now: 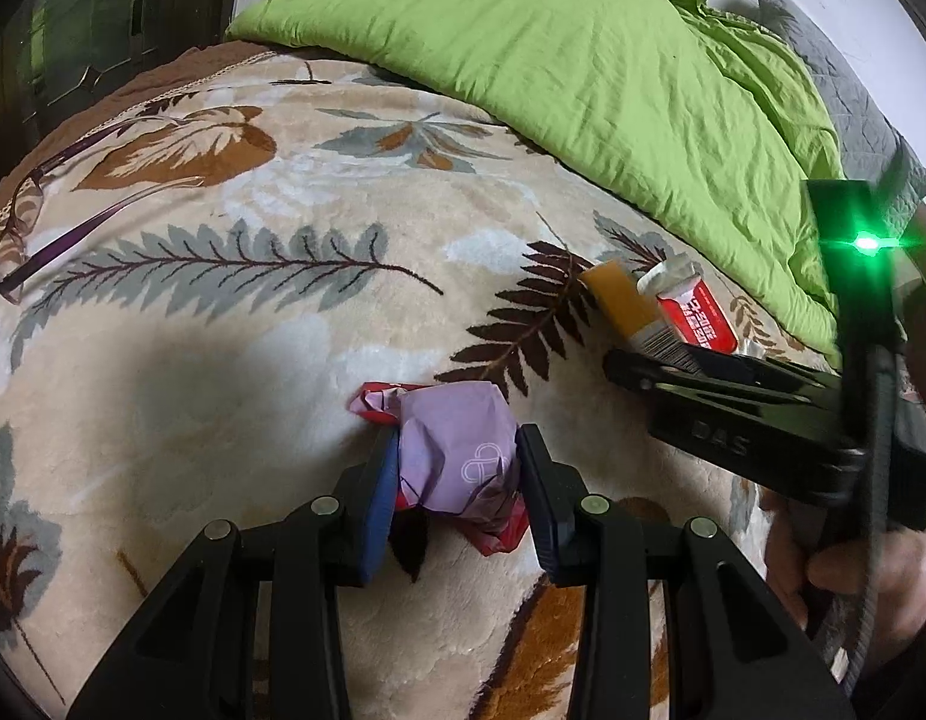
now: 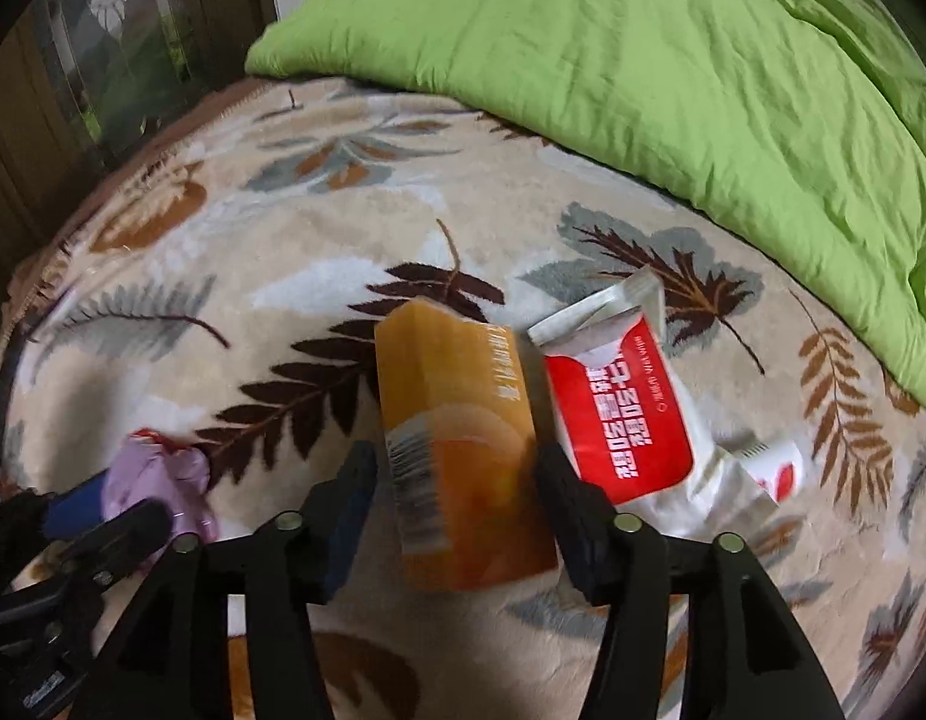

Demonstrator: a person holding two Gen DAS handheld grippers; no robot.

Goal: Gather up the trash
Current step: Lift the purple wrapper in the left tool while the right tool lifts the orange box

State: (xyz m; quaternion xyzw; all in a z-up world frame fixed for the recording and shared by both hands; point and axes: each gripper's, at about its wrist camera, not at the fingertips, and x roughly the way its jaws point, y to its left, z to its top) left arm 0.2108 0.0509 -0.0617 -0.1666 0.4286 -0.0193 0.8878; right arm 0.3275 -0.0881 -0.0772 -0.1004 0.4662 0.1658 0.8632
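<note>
A crumpled lilac and red wrapper (image 1: pixel 456 456) lies on the leaf-patterned blanket (image 1: pixel 234 324). My left gripper (image 1: pixel 456 480) is shut on it, both pads touching its sides. It also shows at the left of the right wrist view (image 2: pixel 162 474). An orange carton (image 2: pixel 463 444) lies on the blanket (image 2: pixel 252 276) between the fingers of my right gripper (image 2: pixel 456 498), which is open around it with small gaps each side. A red and white packet (image 2: pixel 625 408) lies just right of the carton. In the left wrist view the carton (image 1: pixel 625 300) and packet (image 1: pixel 697 318) lie by the right gripper (image 1: pixel 631 369).
A green duvet (image 1: pixel 613 72) covers the far right of the bed. Purple-framed glasses (image 1: pixel 48 222) lie on the blanket at the far left. A small white and red scrap (image 2: pixel 775 471) lies right of the packet. Dark furniture (image 2: pixel 72 60) stands beyond the bed's left edge.
</note>
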